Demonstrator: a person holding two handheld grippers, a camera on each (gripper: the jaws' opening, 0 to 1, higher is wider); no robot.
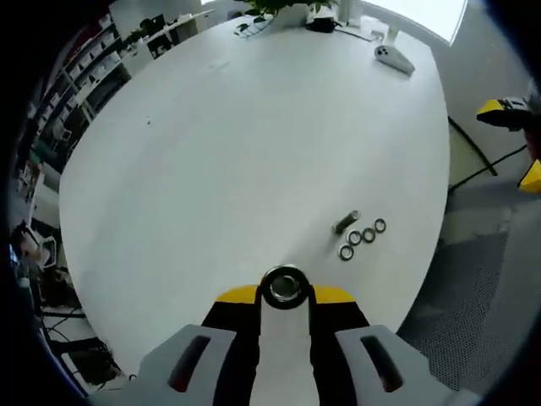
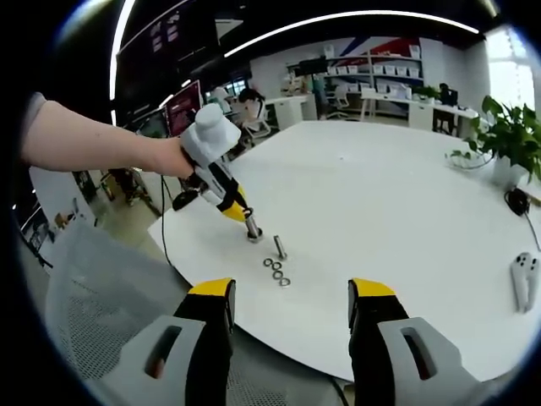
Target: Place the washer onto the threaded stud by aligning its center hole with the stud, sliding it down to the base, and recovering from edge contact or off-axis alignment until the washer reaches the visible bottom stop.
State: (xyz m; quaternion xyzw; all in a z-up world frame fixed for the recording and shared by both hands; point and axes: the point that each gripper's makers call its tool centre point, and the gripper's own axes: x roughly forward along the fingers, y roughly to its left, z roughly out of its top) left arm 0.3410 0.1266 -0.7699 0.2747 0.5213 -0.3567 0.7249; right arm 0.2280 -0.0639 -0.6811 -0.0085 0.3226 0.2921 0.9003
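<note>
Three washers (image 1: pixel 363 238) lie in a short row near the tabletop's (image 1: pixel 254 135) edge, a loose bolt (image 1: pixel 347 222) just beside them. A white controller (image 1: pixel 394 59) and a potted plant (image 2: pixel 511 139) sit at the far edge (shelving lines the room behind). The left gripper (image 2: pixel 241 211), tilted down, clamps the upright threaded stud (image 1: pixel 284 288). The right gripper (image 2: pixel 292 296) hovers off the table's edge, jaws wide apart, empty.
</note>
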